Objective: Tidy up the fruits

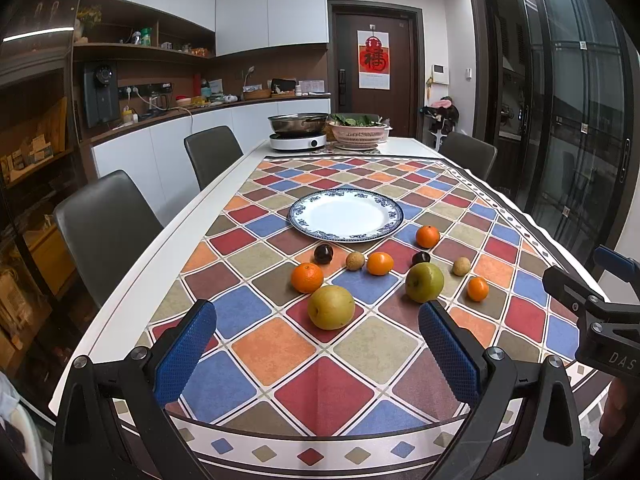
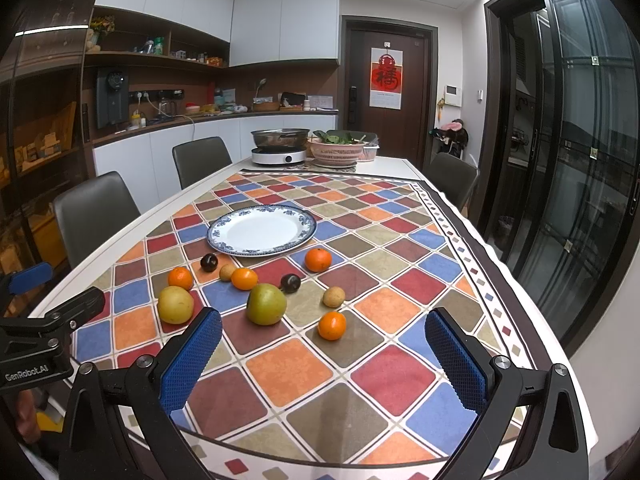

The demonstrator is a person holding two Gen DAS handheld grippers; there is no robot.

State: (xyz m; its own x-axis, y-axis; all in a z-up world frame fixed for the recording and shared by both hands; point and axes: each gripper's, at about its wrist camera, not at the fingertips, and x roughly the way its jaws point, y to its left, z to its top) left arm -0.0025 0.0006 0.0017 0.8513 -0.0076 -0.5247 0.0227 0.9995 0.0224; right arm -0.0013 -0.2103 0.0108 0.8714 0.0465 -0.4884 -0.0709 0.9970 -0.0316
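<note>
While fruits (image 1: 331, 307) lie outside (scattered), plate (image 1: 346, 220) bare.

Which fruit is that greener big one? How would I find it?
Start at the blue-rimmed plate on the checkered tablecloth. Fruit lies scattered on the near side of it. Two pieces are far bigger than the others: the yellow pear on the left, and the green pear, beside a dark plum.

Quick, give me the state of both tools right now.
Left tool: open, holding nothing, above the tablecloth short of the yellow pear.
Right tool: open, holding nothing, short of the nearest orange.
</note>
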